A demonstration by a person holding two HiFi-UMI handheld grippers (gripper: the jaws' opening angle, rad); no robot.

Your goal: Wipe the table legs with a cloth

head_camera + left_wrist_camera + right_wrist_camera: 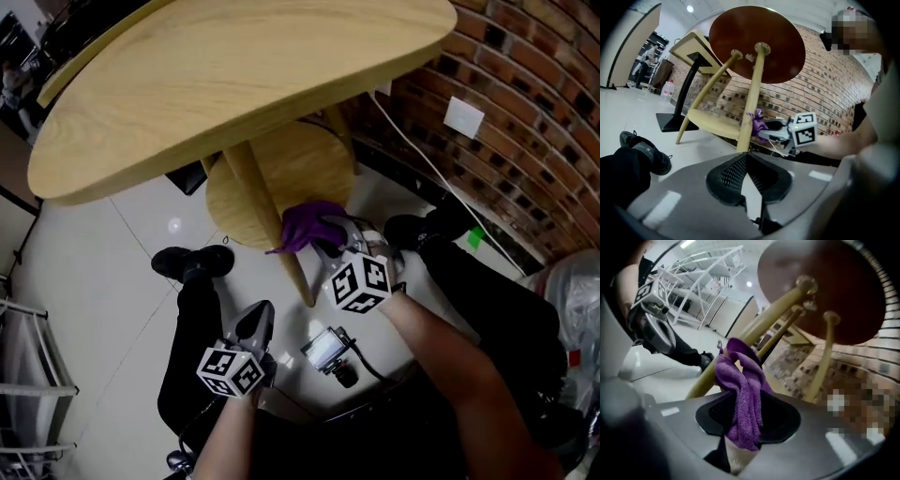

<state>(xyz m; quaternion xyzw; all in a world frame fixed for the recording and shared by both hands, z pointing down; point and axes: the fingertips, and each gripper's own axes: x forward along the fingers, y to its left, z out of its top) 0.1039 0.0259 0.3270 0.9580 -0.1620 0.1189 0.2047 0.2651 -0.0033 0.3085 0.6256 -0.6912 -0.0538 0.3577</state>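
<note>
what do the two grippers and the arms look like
Both the left gripper and right gripper are grey-bodied with black mesh-textured pads, each carrying a white cube printed with black square markers. The forearms are bare, no sleeves showing.

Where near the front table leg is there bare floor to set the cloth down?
Bare floor lies left, between the black shoe and the white rack. A narrower strip between the lower shelf and the brick wall is crossed by a white cable. Crowded around the front leg: purple cloth, right gripper, a small device on the floor.
</note>
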